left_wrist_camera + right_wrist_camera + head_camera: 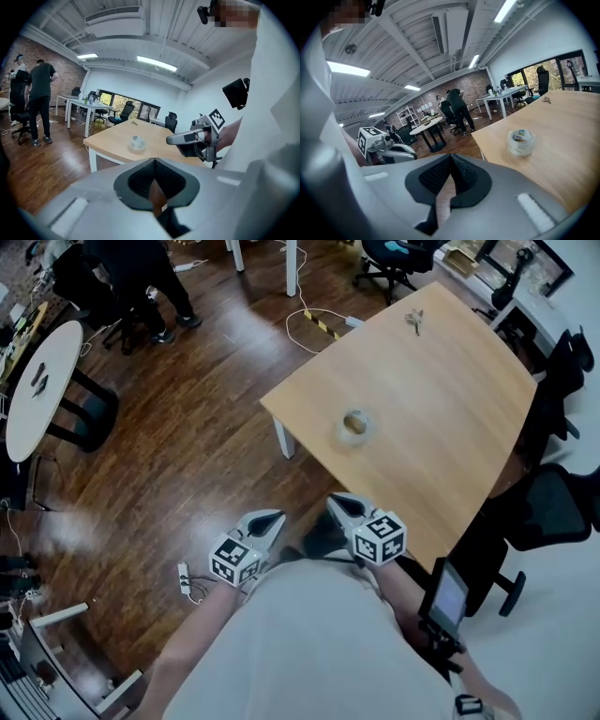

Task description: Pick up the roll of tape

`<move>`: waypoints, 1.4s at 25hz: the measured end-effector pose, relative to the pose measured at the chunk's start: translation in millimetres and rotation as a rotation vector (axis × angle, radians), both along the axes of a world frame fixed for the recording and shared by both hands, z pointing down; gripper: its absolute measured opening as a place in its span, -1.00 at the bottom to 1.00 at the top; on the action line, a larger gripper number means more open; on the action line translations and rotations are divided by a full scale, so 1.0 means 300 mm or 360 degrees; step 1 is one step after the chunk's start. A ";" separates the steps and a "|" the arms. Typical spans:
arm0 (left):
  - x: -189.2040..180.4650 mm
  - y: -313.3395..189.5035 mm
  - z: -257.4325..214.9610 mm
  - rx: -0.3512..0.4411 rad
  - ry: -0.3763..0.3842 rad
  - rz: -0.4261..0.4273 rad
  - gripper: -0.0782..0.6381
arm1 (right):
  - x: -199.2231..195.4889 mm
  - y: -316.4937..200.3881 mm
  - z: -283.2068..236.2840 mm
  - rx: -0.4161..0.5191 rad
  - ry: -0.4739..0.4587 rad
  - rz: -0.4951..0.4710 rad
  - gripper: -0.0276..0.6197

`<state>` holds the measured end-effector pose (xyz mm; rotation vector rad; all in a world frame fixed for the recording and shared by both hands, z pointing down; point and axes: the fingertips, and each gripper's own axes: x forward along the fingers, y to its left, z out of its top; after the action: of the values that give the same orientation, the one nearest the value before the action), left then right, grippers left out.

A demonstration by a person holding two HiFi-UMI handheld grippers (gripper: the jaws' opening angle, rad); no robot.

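The roll of clear tape point(354, 425) lies flat on the light wooden table point(450, 418), near its left corner. Both grippers hang in front of my body, short of the table's near edge and apart from the roll. My left gripper point(270, 519) is over the wooden floor, jaws together and holding nothing. Closer to the table edge, my right gripper point(339, 504) has its jaws together too. In the left gripper view the tape point(137, 143) lies beyond the shut left gripper point(154, 160), with the right gripper point(174, 139) to the side. In the right gripper view the tape point(521, 141) sits ahead and right of the shut right gripper point(451, 156).
A small metal object point(414, 319) lies at the table's far side. Black office chairs point(548, 507) stand along the right edge. A round white table point(42, 381) and a person point(141, 277) are at the far left. A power strip point(185, 577) lies on the floor.
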<state>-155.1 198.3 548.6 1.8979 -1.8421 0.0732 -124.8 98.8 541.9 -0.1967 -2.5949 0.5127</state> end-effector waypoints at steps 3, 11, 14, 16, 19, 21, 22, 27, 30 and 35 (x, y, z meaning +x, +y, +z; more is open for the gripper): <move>-0.048 -0.096 -0.015 -0.0018 -0.0027 0.0056 -0.76 | -0.017 -0.087 -0.004 -0.0015 -0.0009 0.0066 -0.89; -0.054 -0.402 -0.020 -0.0115 -0.0148 0.0346 -0.76 | -0.036 -0.308 0.008 -0.0064 -0.0005 0.0200 -0.89; -0.065 -0.492 -0.015 -0.0187 -0.0248 0.0422 -0.76 | -0.036 -0.375 0.012 -0.0103 -0.0029 0.0245 -0.89; -0.095 -0.534 -0.015 -0.0219 -0.0320 0.0422 -0.76 | -0.039 -0.403 0.009 -0.0124 -0.0041 0.0277 -0.89; -0.127 -0.584 0.015 -0.0288 -0.0370 0.0446 -0.76 | -0.035 -0.449 0.009 -0.0152 -0.0052 0.0332 -0.89; -0.129 -0.622 0.025 -0.0325 -0.0382 0.0489 -0.76 | -0.022 -0.479 0.009 -0.0169 -0.0063 0.0378 -0.89; -0.125 -0.644 0.027 -0.0341 -0.0392 0.0518 -0.76 | -0.012 -0.495 0.010 -0.0178 -0.0070 0.0405 -0.89; -0.094 -0.746 0.081 -0.0444 -0.0473 0.0694 -0.68 | 0.068 -0.575 0.036 -0.0222 -0.0077 0.0549 -0.89; -0.089 -0.792 0.103 -0.0487 -0.0524 0.0795 -0.68 | 0.105 -0.604 0.043 -0.0245 -0.0069 0.0633 -0.89; -0.121 -0.830 0.138 -0.0557 -0.0608 0.0949 -0.64 | 0.118 -0.614 0.044 -0.0261 -0.0053 0.0774 -0.89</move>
<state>-191.3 -50.8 590.0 2.1976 -1.2838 0.9455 -89.3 -85.4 555.0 0.3864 -2.6293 0.8972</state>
